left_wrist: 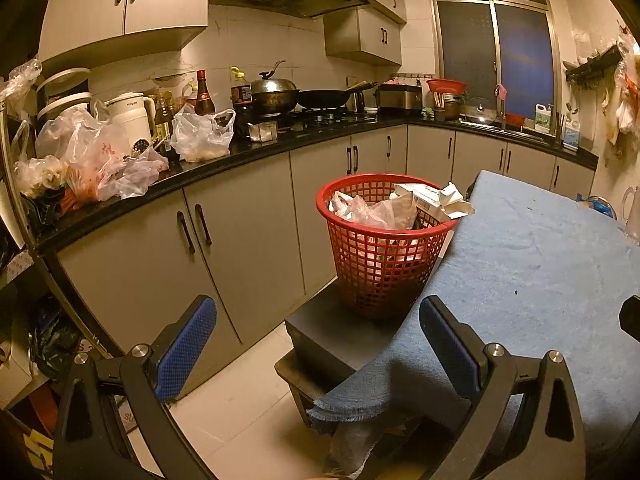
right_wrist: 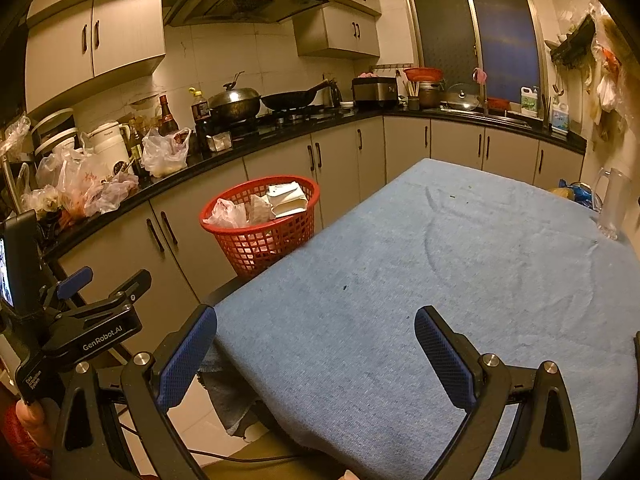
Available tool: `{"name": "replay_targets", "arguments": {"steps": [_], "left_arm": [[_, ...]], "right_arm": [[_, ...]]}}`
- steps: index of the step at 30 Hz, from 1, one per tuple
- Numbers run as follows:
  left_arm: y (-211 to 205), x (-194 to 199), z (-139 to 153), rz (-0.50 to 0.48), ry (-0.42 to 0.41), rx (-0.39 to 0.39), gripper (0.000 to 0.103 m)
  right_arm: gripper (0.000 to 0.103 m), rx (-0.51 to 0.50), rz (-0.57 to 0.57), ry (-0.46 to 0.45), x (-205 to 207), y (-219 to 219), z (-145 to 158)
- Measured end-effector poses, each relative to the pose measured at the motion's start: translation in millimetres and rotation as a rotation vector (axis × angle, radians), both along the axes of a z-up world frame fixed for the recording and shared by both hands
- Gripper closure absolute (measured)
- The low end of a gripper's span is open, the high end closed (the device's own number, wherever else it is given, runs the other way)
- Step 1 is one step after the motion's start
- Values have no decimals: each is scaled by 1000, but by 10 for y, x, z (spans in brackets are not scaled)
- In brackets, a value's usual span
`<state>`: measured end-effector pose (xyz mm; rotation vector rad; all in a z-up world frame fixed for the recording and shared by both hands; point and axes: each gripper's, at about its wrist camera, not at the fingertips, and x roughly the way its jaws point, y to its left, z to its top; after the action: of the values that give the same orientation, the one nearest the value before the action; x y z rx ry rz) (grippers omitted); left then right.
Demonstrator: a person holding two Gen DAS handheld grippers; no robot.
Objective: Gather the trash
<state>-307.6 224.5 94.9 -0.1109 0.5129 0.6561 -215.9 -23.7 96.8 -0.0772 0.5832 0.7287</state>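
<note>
Right up close, the left gripper [left_wrist: 318,340] hung with its blue-padded fingers spread wide and nothing between them, poised over the near corner of the table [left_wrist: 540,264], where the blue cloth's frayed edge drooped toward the tiled floor. The right gripper [right_wrist: 316,346] matched it, jaws wide apart and empty, hovering above the bare blue cloth of the table [right_wrist: 440,260] (the left gripper's black body poked in at the left edge of that view).

Just past the left fingers sat a dark stool [left_wrist: 340,328], and on it stood the red basket [left_wrist: 380,248], hard up against the table's left edge. And it was loaded: crumpled plastic bags [left_wrist: 372,210] on the near side, white cardboard packaging [left_wrist: 432,198] poking above the rim toward the table. From the right wrist, that basket [right_wrist: 260,232] showed beside the table's left edge with folded white paper [right_wrist: 286,200] on top.

Farther on, a clear jug [right_wrist: 614,200] stood at the table's far right edge. Beyond ran the black counter [left_wrist: 248,152], with plastic bags [left_wrist: 204,136], bottles, a lidded wok [left_wrist: 276,94] and a pan.
</note>
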Motion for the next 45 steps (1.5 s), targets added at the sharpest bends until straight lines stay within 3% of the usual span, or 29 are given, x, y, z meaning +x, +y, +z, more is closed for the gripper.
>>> {"name": "replay_targets", "arguments": {"steps": [45], "left_arm": [[25, 70, -88, -10, 30, 37, 2]], "right_arm": [[2, -14, -1, 29, 53, -21, -66]]}}
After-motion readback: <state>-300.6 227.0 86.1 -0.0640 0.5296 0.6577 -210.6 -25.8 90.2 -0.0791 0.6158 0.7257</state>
